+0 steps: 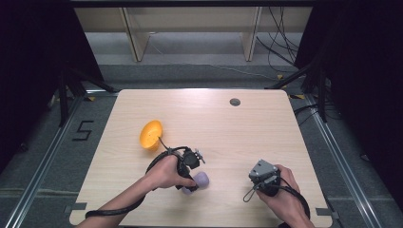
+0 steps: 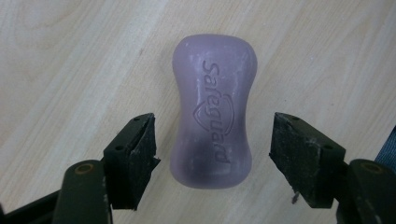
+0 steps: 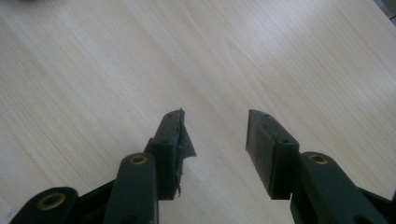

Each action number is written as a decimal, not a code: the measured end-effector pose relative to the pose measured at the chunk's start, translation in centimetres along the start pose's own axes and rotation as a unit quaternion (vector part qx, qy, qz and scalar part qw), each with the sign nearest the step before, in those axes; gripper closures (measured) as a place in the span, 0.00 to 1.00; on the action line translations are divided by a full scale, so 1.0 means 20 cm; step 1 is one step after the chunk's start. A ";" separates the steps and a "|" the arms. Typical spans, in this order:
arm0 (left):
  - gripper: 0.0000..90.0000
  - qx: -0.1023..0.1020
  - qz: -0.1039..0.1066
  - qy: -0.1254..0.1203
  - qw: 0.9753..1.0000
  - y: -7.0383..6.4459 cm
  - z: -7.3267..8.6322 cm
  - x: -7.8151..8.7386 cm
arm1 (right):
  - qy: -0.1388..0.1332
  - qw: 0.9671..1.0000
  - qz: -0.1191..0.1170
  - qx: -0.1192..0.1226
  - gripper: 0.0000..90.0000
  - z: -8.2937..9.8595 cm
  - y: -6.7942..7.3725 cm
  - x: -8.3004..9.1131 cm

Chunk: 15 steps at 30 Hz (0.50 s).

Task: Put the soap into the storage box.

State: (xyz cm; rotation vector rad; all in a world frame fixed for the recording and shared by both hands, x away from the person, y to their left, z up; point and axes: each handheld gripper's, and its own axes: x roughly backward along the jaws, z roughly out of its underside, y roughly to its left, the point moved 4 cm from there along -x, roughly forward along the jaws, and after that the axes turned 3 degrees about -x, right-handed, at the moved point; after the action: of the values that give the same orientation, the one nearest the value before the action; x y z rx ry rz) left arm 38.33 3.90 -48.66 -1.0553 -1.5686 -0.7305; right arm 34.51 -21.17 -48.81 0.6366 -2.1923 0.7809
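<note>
Left gripper [image 2: 212,156] points straight down, jaws spread wide (nothing touching either pad). Right gripper [image 3: 215,140] sits low and tilted forward, jaws apart, both hand-held.

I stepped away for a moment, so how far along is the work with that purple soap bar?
Little looks done: the soap bar lies flat on the table, not lifted. In hand: the left gripper straddles it, jaws open, not touching. Left: closing and lifting, perhaps toward the orange bowl. The right gripper is open over bare wood.
</note>
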 end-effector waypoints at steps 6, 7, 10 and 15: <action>0.36 0.006 0.006 0.004 1.000 -0.01 -0.03 -0.02 | 0.000 1.000 0.001 -0.002 0.63 0.00 0.00 0.00; 0.37 0.003 0.006 0.004 1.000 -0.01 -0.03 -0.03 | 0.001 1.000 0.000 -0.004 0.63 0.00 0.00 0.00; 0.37 0.002 0.008 0.010 1.000 -0.01 -0.03 -0.03 | 0.001 1.000 0.001 -0.006 0.63 0.00 0.00 0.00; 0.38 0.002 0.008 0.015 1.000 -0.01 -0.04 -0.05 | 0.000 1.000 -0.001 -0.003 0.63 0.00 0.00 0.00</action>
State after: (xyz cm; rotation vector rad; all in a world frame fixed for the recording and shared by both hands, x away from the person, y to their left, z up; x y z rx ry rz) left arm 38.59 2.95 -49.33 -1.0486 -1.5349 -0.7289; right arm 34.45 -21.13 -48.83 0.6358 -2.1938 0.7739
